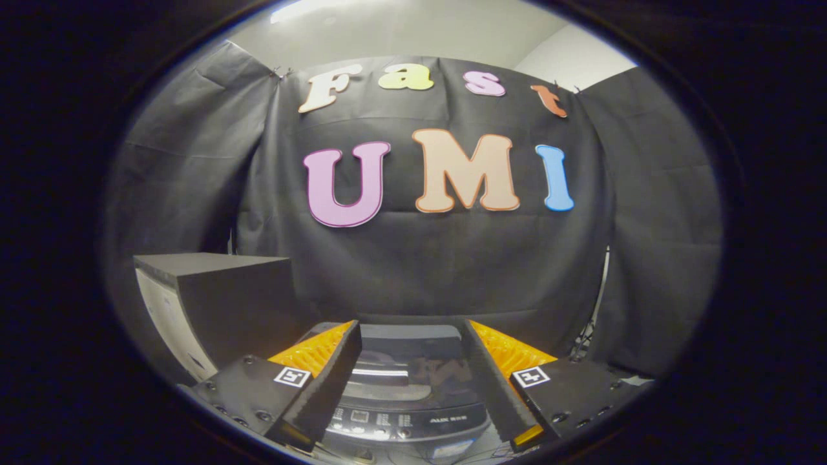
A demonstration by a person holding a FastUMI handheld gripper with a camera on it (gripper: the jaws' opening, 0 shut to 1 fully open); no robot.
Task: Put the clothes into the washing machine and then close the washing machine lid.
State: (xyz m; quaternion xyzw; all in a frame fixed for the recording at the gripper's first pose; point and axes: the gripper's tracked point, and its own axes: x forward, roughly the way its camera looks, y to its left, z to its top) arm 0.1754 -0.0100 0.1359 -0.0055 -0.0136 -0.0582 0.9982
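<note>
A small dark washing machine [413, 413] stands just below and ahead of my fingers, its control panel with buttons facing me. Its glossy dark lid [413, 368] lies flat over the top and looks closed. My gripper [413, 336] hovers above it, open, with a wide gap and nothing between the fingers. The machine shows through that gap. I cannot make out any clothes from here.
A black box-shaped cabinet [219, 303] with a pale side stands to the left of the machine, taller than it. The black cloth wall [420, 271] hangs close behind the machine. Thin cables [594, 310] run down on the right.
</note>
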